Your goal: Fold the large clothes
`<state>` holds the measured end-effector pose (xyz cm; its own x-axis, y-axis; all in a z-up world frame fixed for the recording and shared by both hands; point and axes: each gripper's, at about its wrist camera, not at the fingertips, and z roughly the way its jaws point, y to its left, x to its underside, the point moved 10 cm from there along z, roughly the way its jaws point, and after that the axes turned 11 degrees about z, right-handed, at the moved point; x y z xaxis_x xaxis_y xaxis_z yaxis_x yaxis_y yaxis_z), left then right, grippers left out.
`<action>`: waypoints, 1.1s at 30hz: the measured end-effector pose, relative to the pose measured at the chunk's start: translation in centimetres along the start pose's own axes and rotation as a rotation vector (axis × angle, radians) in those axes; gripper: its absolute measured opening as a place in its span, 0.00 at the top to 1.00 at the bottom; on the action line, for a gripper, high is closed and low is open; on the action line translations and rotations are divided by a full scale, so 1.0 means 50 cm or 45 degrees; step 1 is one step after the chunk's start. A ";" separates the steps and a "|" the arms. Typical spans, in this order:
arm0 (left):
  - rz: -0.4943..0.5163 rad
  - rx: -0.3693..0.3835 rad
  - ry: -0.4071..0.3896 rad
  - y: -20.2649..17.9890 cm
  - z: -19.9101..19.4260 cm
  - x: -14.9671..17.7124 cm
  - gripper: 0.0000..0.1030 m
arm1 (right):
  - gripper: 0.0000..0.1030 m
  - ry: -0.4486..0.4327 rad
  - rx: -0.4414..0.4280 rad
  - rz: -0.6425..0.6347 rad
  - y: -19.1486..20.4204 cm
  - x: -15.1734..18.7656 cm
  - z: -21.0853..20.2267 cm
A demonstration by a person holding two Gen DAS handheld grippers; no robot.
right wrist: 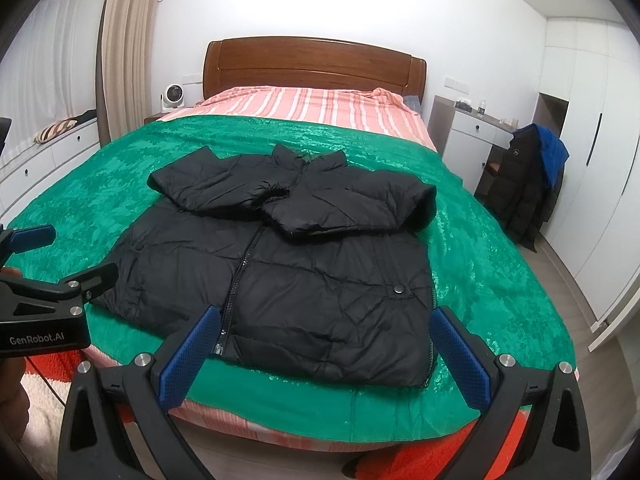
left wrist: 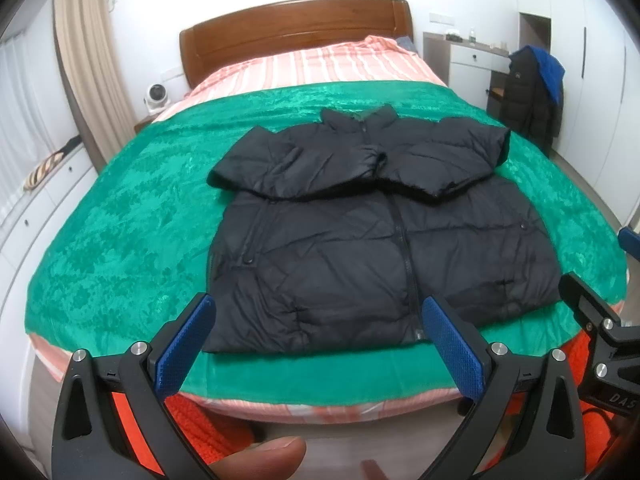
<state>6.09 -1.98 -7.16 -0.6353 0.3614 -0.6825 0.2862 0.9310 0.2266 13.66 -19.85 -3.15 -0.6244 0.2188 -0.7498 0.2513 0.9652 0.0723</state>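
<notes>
The black puffer jacket (left wrist: 360, 240) is lying front-up on the green blanket (left wrist: 120, 220), near the foot edge of the bed (right wrist: 312, 60), with its collar pointing toward the wooden headboard. Both sleeves are lying folded inward across the chest, with the cuffs meeting near the zipper line. The hem is sitting close to the near blanket edge.

The left gripper (left wrist: 318, 320) is hovering at the foot of the bed, facing the left half of the hem. Its jaws are standing wide apart and are holding nothing. A fingertip of the holding hand (left wrist: 260, 460) is showing at the bottom of the left wrist view.

The right gripper (right wrist: 324, 332) is hovering beside it, facing the right half of the hem. Its jaws are likewise spread and are gripping nothing.

A second dark coat (right wrist: 524, 184) is hanging on a chair to the right of the bed, well apart from the jacket
</notes>
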 end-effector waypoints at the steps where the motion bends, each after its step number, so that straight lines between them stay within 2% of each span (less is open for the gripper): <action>1: 0.001 -0.001 -0.001 0.000 0.000 -0.002 0.00 | 0.00 -0.001 0.001 0.000 0.000 0.000 0.000; 26: -0.012 0.009 0.032 0.005 0.010 0.010 0.00 | 0.00 -0.026 0.041 0.041 -0.026 -0.006 -0.002; 33: -0.026 0.008 0.058 0.013 0.021 0.021 0.00 | 0.00 -0.016 0.041 0.010 -0.011 -0.004 0.002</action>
<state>6.37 -1.08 -8.44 -0.6729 0.3442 -0.6548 0.2769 0.9380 0.2085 13.73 -20.44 -3.08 -0.6131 0.2246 -0.7574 0.2803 0.9582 0.0573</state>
